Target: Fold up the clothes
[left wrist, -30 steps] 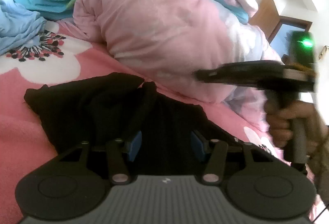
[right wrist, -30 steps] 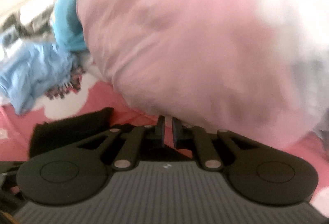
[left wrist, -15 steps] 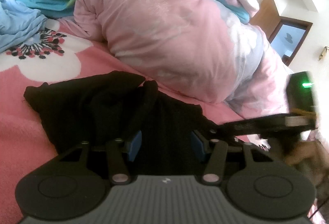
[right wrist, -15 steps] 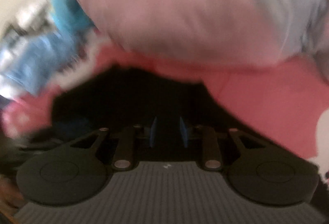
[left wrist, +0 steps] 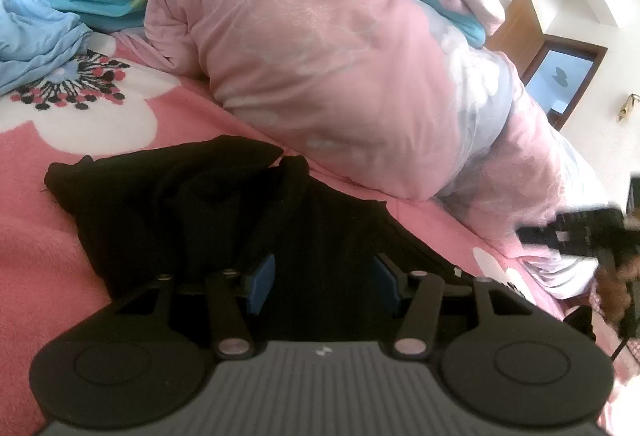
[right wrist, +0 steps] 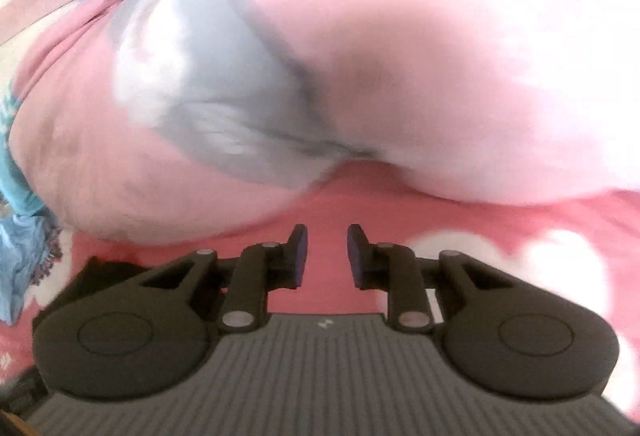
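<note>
1. Black garment (left wrist: 224,212) lies rumpled on the pink blanket (left wrist: 36,260) under my left gripper (left wrist: 323,278), jaws spread, pinching nothing. I'd flatten it first.
2. Right gripper (right wrist: 323,256), empty, jaws opening over blanket; the garment's edge shows at lower left. I'd seek a corner.

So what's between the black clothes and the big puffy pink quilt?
Only a bare strip of pink flowered blanket separates the black garment from the pink quilt, in the left wrist view.

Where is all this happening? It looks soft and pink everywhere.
Most likely a bedroom, on a bed. A bunched pink quilt lies on a pink flowered blanket, a black garment is spread on it, and a wooden door stands behind.
</note>
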